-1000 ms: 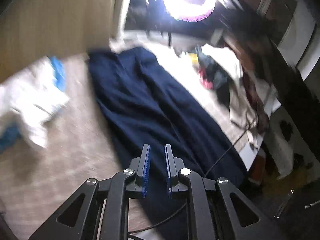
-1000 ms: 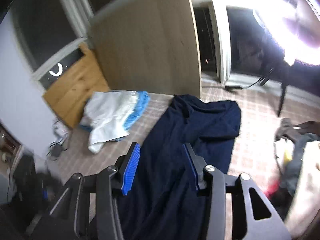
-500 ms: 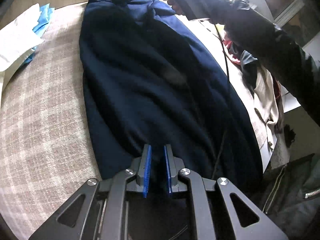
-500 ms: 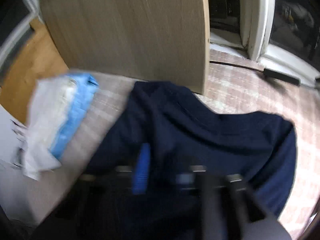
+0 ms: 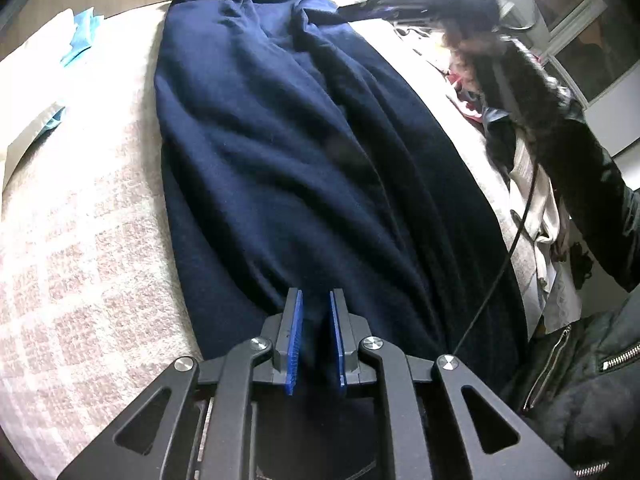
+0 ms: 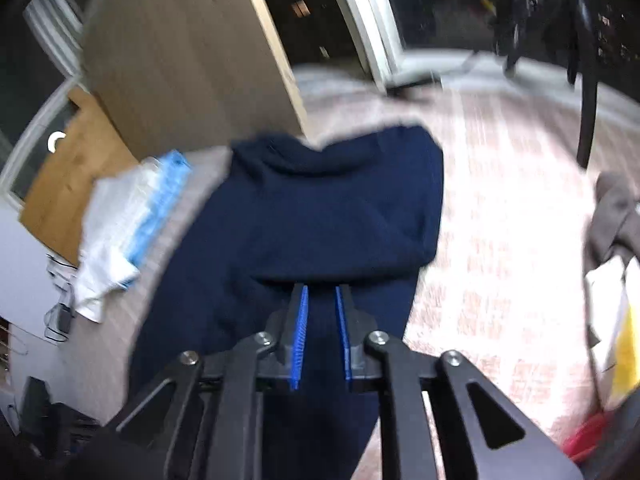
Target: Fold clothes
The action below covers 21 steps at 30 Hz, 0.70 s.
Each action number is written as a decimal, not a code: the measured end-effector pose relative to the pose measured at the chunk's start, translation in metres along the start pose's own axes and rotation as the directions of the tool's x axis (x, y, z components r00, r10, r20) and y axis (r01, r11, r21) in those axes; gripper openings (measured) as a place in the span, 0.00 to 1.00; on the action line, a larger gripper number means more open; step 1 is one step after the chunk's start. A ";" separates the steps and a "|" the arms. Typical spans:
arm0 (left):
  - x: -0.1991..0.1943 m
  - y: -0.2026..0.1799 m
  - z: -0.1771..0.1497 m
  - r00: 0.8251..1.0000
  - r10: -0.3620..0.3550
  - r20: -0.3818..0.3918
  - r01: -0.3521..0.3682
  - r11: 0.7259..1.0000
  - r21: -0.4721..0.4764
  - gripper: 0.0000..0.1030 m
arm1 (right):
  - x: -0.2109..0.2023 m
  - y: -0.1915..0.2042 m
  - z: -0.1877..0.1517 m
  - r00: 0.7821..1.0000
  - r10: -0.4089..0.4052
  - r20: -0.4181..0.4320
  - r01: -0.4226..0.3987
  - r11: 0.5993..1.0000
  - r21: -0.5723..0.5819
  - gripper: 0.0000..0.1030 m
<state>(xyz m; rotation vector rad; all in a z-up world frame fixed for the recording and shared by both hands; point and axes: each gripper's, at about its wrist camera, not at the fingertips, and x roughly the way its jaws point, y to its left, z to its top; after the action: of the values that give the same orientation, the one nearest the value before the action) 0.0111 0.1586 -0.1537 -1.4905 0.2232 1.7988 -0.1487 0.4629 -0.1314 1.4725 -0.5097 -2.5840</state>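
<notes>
A long navy garment (image 5: pixel 280 140) lies stretched out on a checked bed cover (image 5: pixel 80 260). My left gripper (image 5: pixel 316 296) sits at its near end, shut on a pinch of the navy cloth, and creases run out from its tips. In the right wrist view the same garment (image 6: pixel 320 208) shows its far end with a folded-over layer. My right gripper (image 6: pixel 322 290) hovers just short of that fold's edge, jaws nearly together. The picture is blurred and I see no cloth pinched there. A dark sleeve (image 5: pixel 580 168) reaches across toward the far end.
White and blue folded clothes (image 6: pixel 128 224) lie on the bed left of the garment, below a wooden headboard (image 6: pixel 180 60). A loose heap of clothes (image 5: pixel 536 208) lies along the bed's right side. A thin black cable (image 5: pixel 500 272) crosses the garment's right edge.
The right gripper's jaws have narrowed from wide apart and it has swung over the garment's far part. The left gripper came down onto the near end, then held still.
</notes>
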 end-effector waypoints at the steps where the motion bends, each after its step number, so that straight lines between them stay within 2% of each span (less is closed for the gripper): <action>1: 0.000 0.000 0.001 1.000 0.000 -0.004 0.000 1.000 0.001 0.13 | 0.008 -0.003 0.000 1.000 -0.012 -0.015 0.012 1.000 0.002 0.14; 3: 0.001 -0.001 0.002 1.000 0.001 -0.011 -0.001 1.000 0.001 0.13 | 0.015 -0.006 0.006 0.999 -0.041 -0.012 0.041 0.999 0.002 0.14; 5: 0.001 -0.002 0.002 1.000 0.003 -0.013 -0.003 1.000 0.001 0.13 | 0.013 -0.006 0.020 0.998 -0.054 0.032 0.054 0.999 -0.005 0.14; 8: 0.002 -0.004 0.004 1.000 0.001 -0.015 -0.001 1.000 0.001 0.14 | -0.013 0.012 0.047 0.985 0.079 0.154 -0.067 0.994 -0.086 0.15; 10: 0.002 -0.006 0.005 1.000 -0.001 -0.017 0.001 1.000 0.001 0.14 | -0.031 0.026 0.057 0.971 0.130 0.202 -0.097 0.981 -0.165 0.16; 11: 0.002 -0.005 0.005 1.000 -0.001 -0.019 0.001 1.000 -0.001 0.14 | -0.038 0.029 0.060 0.969 0.121 0.214 -0.080 0.978 -0.193 0.16; 13: 0.003 -0.005 0.004 1.000 0.001 -0.018 -0.001 1.000 0.006 0.14 | -0.040 0.020 0.061 0.975 0.047 0.216 -0.011 0.987 -0.162 0.16; 16: 0.001 -0.004 0.003 1.000 0.002 -0.017 -0.002 1.000 0.011 0.14 | -0.019 -0.007 0.063 0.989 -0.060 0.133 0.068 0.996 -0.059 0.16; 21: 0.000 -0.005 0.003 1.000 0.003 -0.019 -0.003 1.000 0.014 0.15 | 0.021 -0.023 0.072 0.986 -0.157 0.059 0.159 0.987 -0.037 0.16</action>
<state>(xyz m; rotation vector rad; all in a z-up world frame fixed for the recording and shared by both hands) 0.0122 0.1638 -0.1516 -1.4988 0.2465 1.7828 -0.2198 0.4949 -0.1226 1.4880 -0.3553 -2.7450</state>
